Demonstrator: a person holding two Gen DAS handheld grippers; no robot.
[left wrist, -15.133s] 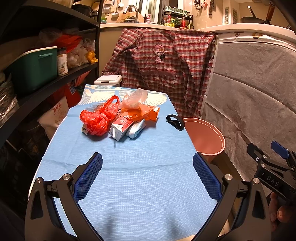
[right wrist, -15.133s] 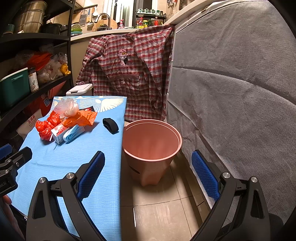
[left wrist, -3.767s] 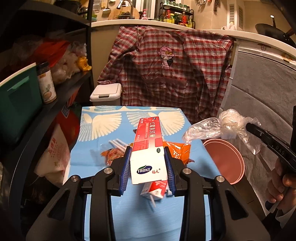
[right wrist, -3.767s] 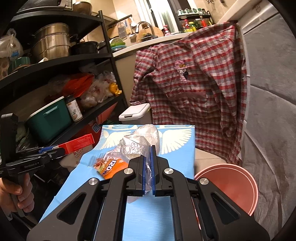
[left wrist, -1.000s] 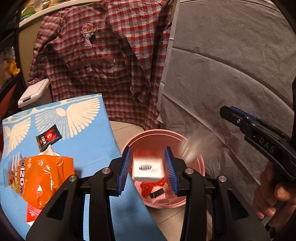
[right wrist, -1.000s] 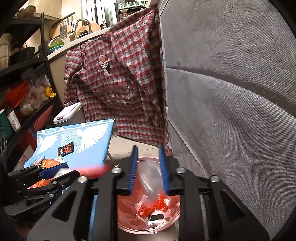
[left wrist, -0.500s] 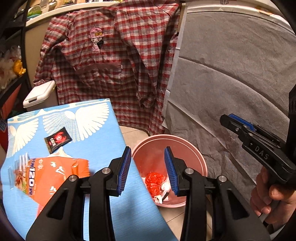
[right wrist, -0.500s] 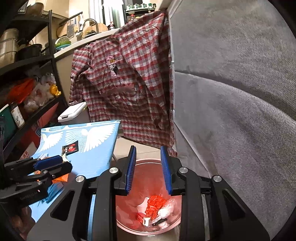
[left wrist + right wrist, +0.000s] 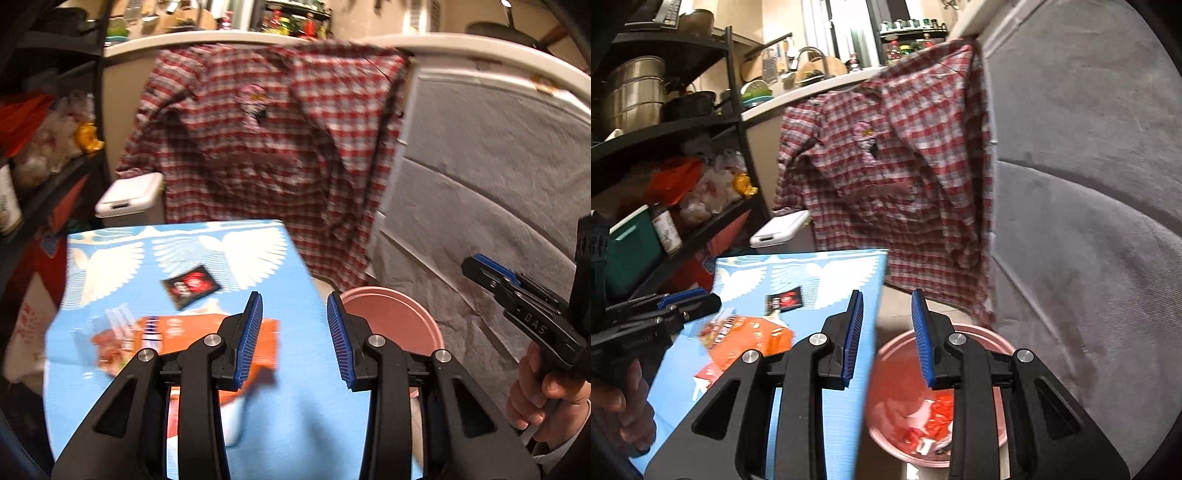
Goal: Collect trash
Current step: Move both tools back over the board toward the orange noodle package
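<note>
Both claws empty now, jaws parted with nothing between the blue pads: left claw [image 9: 294, 338] above the right edge of the blue cloth-covered counter [image 9: 295, 413], right claw [image 9: 886, 338] straddling that same edge and the round pink plastic bin [image 9: 967, 334] on the floor beside it.

Gone from the left claw: the red-and-white carton held a few seconds back. Gone from the right claw: the crumpled clear plastic bag. Both visible a second ago dropping over the bin; now a heap of red and white scraps [image 9: 932, 419] at the bin's bottom, blurred, individual pieces hard to tell apart. Since half a second ago, both claws swung away from the bin mouth, back toward the counter.

Meaning for the task: two more pieces collected, job not finished. Left on the counter: an orange crinkly snack wrapper [image 9: 207, 341] near the middle, partly hidden behind the left claw, something red and white under its near end, and a small black square sachet with a red print [image 9: 192, 286] toward the far edge, apart from the wrapper. Likely next targets, one per claw.
</note>
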